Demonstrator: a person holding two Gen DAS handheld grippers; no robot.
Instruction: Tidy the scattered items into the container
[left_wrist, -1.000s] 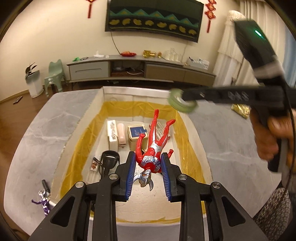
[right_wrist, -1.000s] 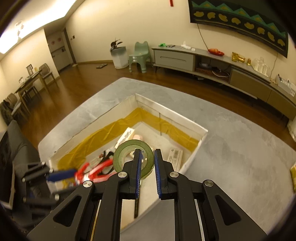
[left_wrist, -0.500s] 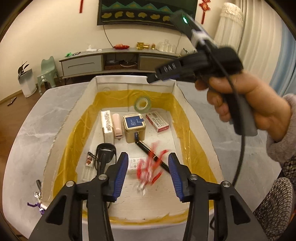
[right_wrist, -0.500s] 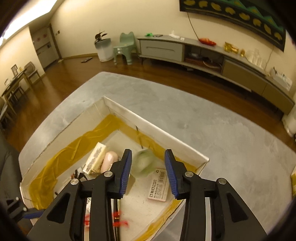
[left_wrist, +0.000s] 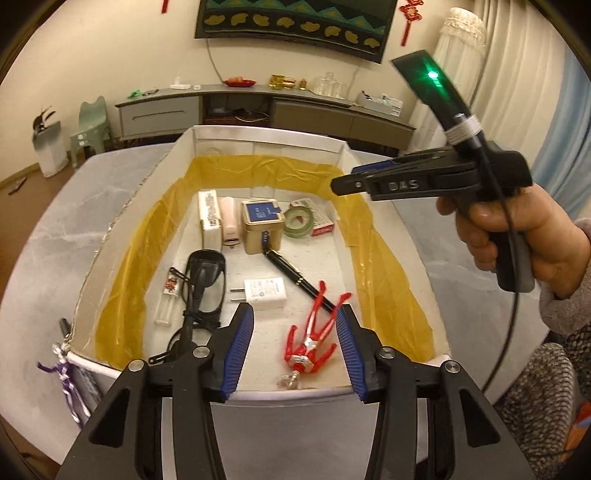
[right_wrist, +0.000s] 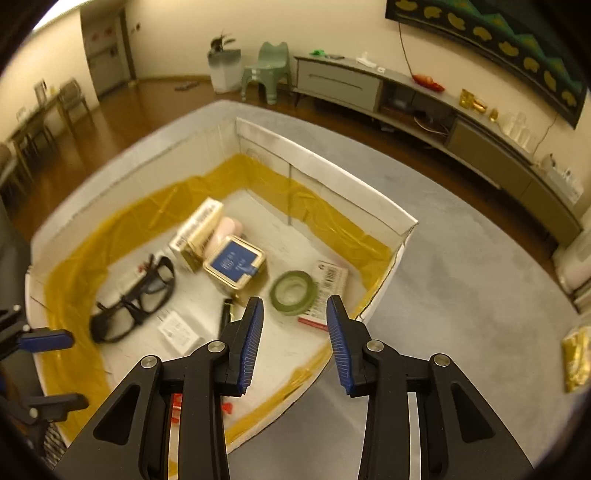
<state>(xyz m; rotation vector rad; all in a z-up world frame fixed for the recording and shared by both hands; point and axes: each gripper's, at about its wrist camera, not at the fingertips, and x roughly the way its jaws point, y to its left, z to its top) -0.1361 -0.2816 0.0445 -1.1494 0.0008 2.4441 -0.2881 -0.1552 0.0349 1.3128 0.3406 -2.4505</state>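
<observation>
Left wrist view: left hand-held gripper hangs over the near rim of the container, jaws spread wide, nothing between them. Red figure lies on the container floor just ahead, between the 2 blue pads, clear of both. Black pen sits beyond it, the figure's legs crossing its near end. White charger, glasses, gold tin and green tape roll all rest inside. Purple ribboned item hangs outside, at the container's corner to the left. Right hand-held gripper is held by a hand above the far right wall.

Right wrist view: right hand-held gripper also released, empty. Tape roll lies flat just ahead of the fingertips, partly on a red-edged packet. Gold foil item sits on the worktop, well off to the right.

Judgement: both drops look done. Best to lift straight up, jaws kept wide to avoid snagging the figure, then go for the 2 outside items.
</observation>
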